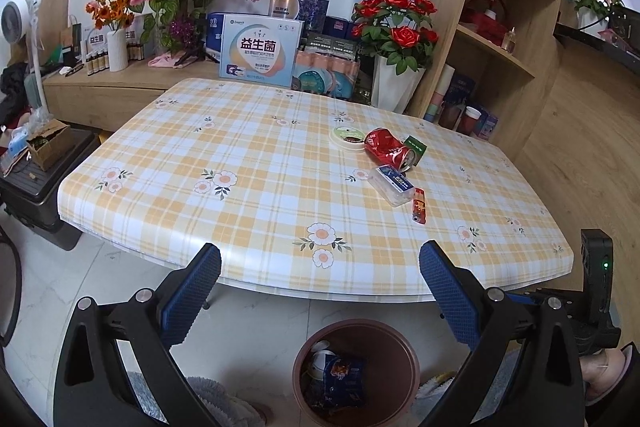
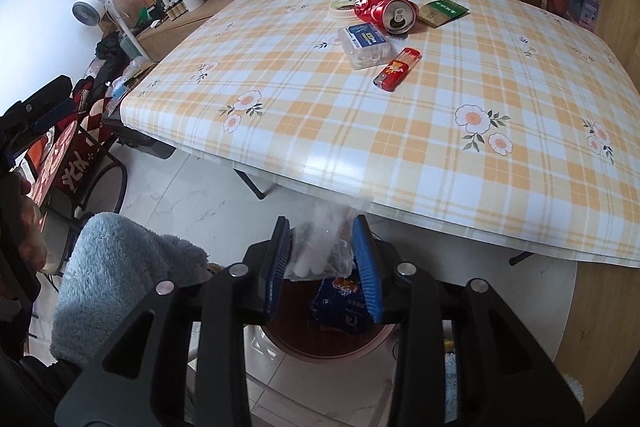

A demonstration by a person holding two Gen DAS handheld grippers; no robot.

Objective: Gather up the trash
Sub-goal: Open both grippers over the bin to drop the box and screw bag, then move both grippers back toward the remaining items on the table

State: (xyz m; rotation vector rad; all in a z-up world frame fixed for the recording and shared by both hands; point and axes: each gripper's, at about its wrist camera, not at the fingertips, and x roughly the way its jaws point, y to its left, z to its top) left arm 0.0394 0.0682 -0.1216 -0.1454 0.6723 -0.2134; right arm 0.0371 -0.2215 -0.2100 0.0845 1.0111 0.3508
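Observation:
A brown round bin point(image 1: 356, 371) stands on the floor below the table's near edge, with a blue wrapper point(image 1: 344, 379) inside. My left gripper point(image 1: 320, 267) is open and empty above it. My right gripper point(image 2: 325, 247) is shut on a crumpled clear plastic bag point(image 2: 320, 247), held over the bin point(image 2: 320, 347). On the checked table point(image 1: 240, 155) lie a crushed red can point(image 1: 386, 147), a clear plastic box point(image 1: 392, 185), a red lighter point(image 1: 419, 205), a green packet point(image 1: 416, 147) and a round lid point(image 1: 346, 135). They also show in the right wrist view: can point(image 2: 384, 9), box point(image 2: 366, 45), lighter point(image 2: 397, 69).
Boxes and flower vases point(image 1: 396, 83) line the wall behind the table. Wooden shelves point(image 1: 500, 27) stand at the right. A black case with a cardboard box point(image 1: 44, 163) is at the left. A blue fluffy cloth point(image 2: 116, 275) lies by the bin.

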